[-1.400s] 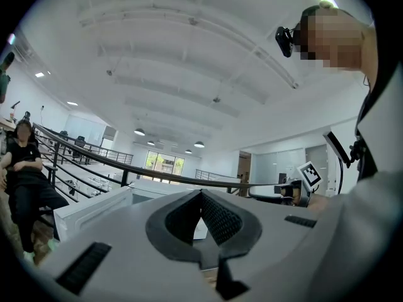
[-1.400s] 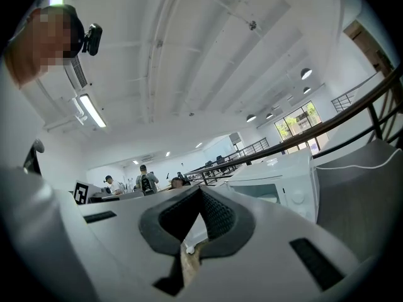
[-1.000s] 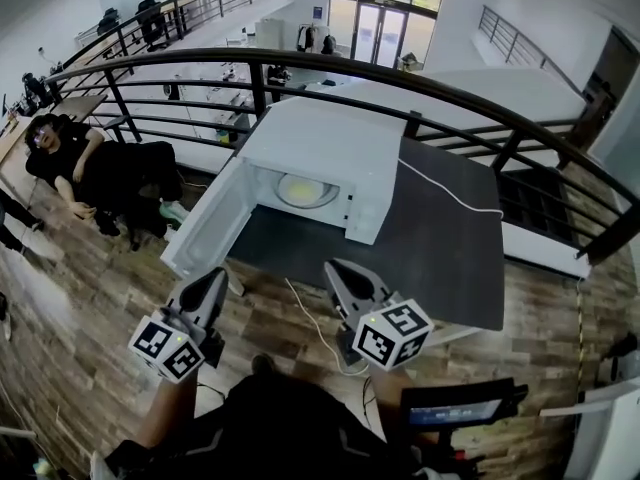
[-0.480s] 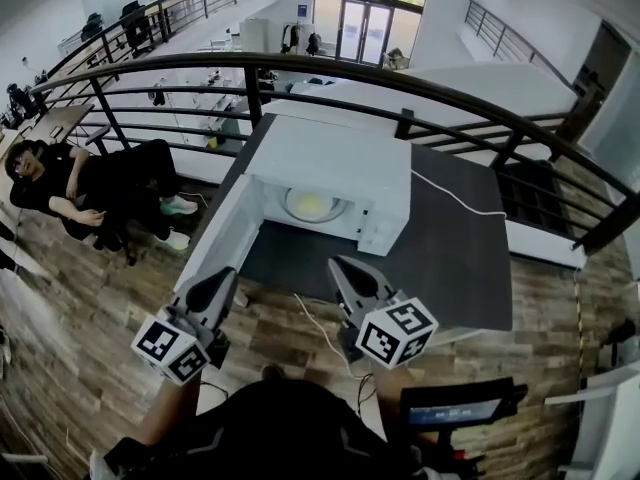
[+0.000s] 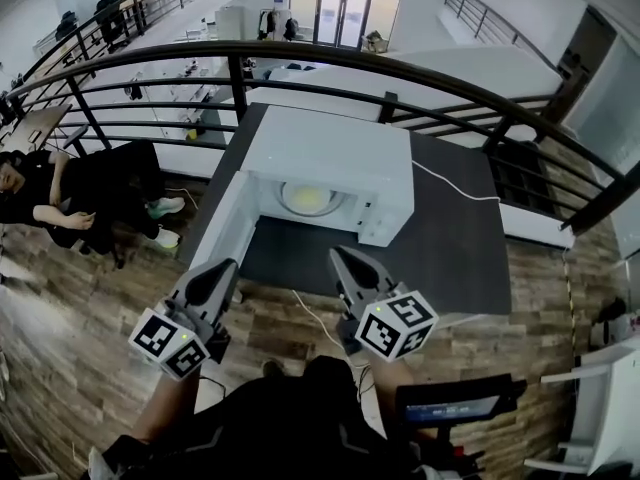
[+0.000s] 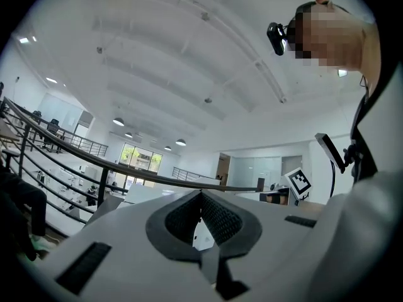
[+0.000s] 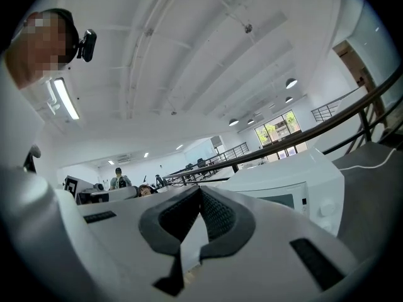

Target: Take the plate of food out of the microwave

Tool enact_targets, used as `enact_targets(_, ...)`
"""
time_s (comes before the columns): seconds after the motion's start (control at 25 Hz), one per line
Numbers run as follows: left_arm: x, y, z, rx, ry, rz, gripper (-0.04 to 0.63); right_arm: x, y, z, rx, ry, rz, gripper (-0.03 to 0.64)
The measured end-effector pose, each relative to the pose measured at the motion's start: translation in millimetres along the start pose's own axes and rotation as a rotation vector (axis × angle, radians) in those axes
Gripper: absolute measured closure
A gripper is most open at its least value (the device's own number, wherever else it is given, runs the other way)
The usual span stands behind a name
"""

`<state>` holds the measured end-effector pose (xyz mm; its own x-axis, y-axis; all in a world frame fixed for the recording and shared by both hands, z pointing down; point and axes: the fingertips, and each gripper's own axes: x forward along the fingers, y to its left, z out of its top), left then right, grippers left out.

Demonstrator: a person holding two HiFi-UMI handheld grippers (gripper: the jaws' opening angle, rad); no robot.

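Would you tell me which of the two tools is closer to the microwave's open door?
The left tool, right before the swung-open door; the right tool faces the microwave's control-panel side.

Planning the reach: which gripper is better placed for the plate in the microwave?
Probably right: the right gripper lines up with the open microwave and plate; the left gripper sits by the swung-out door.

Microwave [image 5: 335, 153] mouth seemingly clear, door [image 5: 222, 230] leftward

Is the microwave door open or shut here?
Open. The microwave door hangs out at the left, and the plate of food shows inside.
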<state>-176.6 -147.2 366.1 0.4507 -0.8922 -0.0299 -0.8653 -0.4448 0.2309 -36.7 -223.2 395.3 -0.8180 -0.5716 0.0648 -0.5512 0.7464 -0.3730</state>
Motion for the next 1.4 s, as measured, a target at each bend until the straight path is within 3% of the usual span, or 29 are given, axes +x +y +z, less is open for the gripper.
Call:
enact_targets(0.36, 16, 19, 17, 0.001, -0.011, 0.006, 0.591, 31, -1, 9, 0.018, 0.035, 0.01, 0.617)
enact_targets(0.64, 83, 9, 22, 0.016, -0.009, 0.035, 0.591, 34, -64, 49, 0.009, 0.026, 0.026, 0.617)
enact_targets(0.76, 93, 9, 25, 0.025, -0.014, 0.041, 0.591, 39, -76, 48, 0.028, 0.03, 0.023, 0.617)
enact_targets(0.92, 94, 29, 20, 0.016, -0.019, 0.07, 0.591, 60, -89, 19, 0.152, 0.037, 0.01, 0.615)
enact_targets(1.16, 99, 43, 20, 0.02, -0.034, 0.127, 0.591, 77, -123, -40, 0.325, 0.118, -0.026, 0.556)
enact_targets(1.4, 105, 42, 18, 0.013, 0.011, 0.164, 0.591, 82, -156, -74, 0.474, 0.168, -0.077, 0.488)
